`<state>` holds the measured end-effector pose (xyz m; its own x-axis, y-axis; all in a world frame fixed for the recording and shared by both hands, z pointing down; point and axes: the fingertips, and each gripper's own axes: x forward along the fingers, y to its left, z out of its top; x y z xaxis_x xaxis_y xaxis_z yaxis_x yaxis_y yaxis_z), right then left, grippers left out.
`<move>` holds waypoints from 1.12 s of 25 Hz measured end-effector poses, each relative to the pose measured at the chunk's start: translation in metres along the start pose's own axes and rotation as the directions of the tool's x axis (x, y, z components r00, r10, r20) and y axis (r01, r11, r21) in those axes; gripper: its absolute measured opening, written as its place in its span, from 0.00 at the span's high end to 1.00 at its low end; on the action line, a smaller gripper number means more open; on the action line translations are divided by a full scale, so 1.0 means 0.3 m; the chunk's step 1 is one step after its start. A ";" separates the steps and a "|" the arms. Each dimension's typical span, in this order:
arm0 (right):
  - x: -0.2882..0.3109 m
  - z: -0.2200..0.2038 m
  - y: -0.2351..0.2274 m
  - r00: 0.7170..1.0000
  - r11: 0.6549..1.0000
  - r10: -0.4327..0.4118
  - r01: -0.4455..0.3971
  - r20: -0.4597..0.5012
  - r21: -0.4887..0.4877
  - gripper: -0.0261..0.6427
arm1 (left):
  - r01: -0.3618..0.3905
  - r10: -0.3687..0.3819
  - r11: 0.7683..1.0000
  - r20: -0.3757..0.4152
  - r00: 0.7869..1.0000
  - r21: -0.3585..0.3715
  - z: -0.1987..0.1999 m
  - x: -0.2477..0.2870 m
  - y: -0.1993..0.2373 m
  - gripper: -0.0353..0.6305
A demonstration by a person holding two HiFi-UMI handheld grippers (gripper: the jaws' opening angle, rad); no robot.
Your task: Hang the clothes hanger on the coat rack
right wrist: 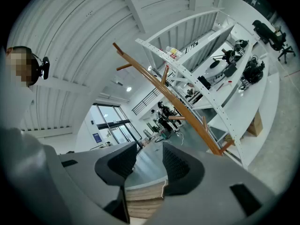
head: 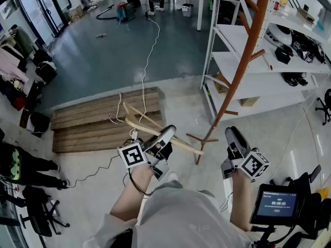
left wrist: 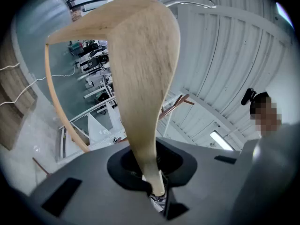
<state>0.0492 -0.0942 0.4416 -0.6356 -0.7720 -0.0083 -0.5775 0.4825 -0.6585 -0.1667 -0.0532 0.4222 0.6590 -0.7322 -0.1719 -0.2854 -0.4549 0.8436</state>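
Hanger [head: 155,130] in transit, not yet on the rack: the pale wooden hanger is seen pinched at one shoulder end between the pressed-in fingers of the left gripper [head: 166,136], its broad arm rising from the jaws in the left gripper view [left wrist: 145,78] and its thin lower bar curving away to the side; the pick-up can thus be taken as done. The right gripper [head: 234,134] is held alongside with its fingers spread and nothing between them, as shown in the right gripper view [right wrist: 147,163]. The coat rack [head: 243,61], a brown wooden pole with short pegs, is seen ahead and to the right, in front of white shelving [head: 248,40]; a wooden pallet [head: 93,123] lies on the floor to the left. The hanger is kept apart from the rack; what is judged to remain is the lift towards a peg, the hooking on and the release.
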 end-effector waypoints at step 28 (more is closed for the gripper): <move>0.398 0.483 -0.046 0.995 0.989 0.094 -0.097 -0.035 -0.109 0.69 | 0.122 -0.024 0.974 -0.442 0.896 0.193 0.169 0.715 -0.310 0.89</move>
<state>0.0556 -0.2532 0.3407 -0.7047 -0.7082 -0.0434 -0.5656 0.5976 -0.5684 -0.0341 -0.1937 0.2810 0.9056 -0.4210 0.0504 -0.3318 -0.6296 0.7026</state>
